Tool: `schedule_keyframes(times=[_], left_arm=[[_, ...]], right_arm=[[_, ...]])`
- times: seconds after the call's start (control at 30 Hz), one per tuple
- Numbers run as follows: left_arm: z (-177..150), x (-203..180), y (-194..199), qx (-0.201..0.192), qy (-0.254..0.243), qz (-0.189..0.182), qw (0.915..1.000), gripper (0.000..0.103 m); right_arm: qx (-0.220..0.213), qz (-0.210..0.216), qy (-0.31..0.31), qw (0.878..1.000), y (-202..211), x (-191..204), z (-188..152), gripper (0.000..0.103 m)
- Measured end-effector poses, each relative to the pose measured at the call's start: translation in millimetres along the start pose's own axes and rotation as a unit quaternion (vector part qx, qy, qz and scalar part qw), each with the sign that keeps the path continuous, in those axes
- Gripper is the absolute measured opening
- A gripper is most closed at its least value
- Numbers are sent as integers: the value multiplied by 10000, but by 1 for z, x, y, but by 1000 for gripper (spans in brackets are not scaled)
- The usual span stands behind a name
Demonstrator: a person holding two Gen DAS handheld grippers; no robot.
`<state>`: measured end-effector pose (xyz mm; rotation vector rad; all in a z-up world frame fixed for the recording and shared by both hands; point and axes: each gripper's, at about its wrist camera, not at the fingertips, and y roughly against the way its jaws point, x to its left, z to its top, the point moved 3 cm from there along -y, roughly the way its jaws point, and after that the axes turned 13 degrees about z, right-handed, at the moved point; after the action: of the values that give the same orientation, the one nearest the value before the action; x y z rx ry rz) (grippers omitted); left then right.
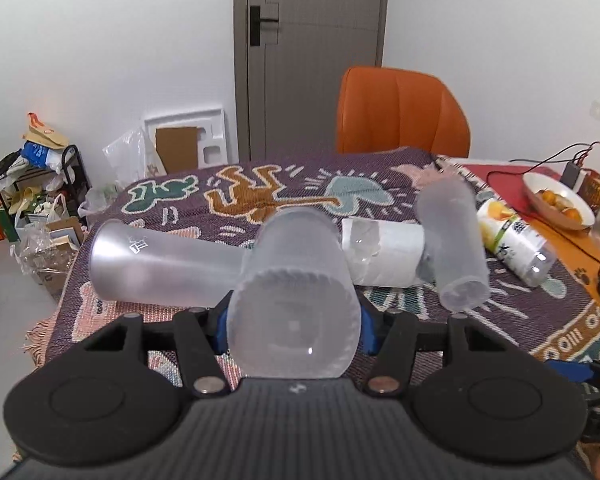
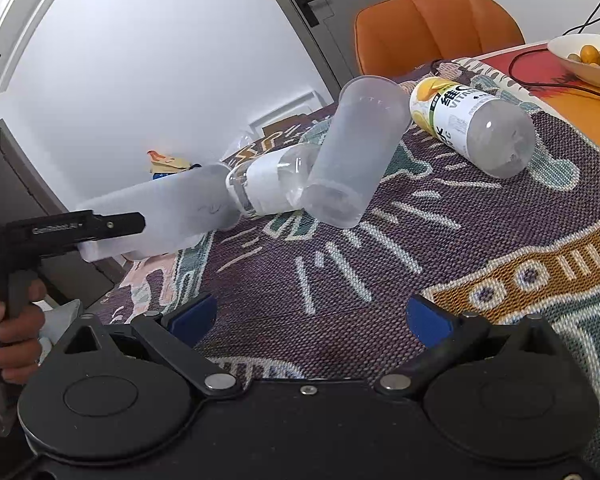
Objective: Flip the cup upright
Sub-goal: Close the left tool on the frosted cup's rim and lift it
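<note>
Left gripper [image 1: 294, 320] clamped on frosted cup [image 1: 296, 292], blue pads pressed to both flanks near its closed base. Cup held on its side, seemingly clear of the blanket-covered bench [image 1: 420, 312], long axis running away from the jaws toward the far edge, base nearest the camera. Judged: roll of the wrist needed to bring the mouth up. Right gripper [image 2: 310, 316] empty, jaws wide, hanging over bare blanket to the right, well apart from that cup.

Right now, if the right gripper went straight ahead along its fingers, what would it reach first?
Probably the tilted frosted cup. The right gripper is open, with only bare blanket directly ahead of it; depth is uncertain.
</note>
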<state>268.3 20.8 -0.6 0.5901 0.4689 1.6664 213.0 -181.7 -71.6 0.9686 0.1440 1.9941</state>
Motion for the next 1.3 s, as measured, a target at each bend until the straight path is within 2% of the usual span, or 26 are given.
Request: schedule_keyframes(times=[0.37,0.57,0.67,1.3], left_arm=[[-13,8,40,-397,170,33,9991,56],[-32,13,62,-503,449,-47,9977,56],[-42,12,77,-700,537,-1,9961,56],[-67,-2,150,-1450,1016,-616,9823,56]], right_arm=[[-24,18,104,9999,14,17,-13,103],[-20,17,142,9999,21,21,-19,103],[-5,28,153,9999,23,22,-22,103],[121,237,418,9988,52,43,-39,103]])
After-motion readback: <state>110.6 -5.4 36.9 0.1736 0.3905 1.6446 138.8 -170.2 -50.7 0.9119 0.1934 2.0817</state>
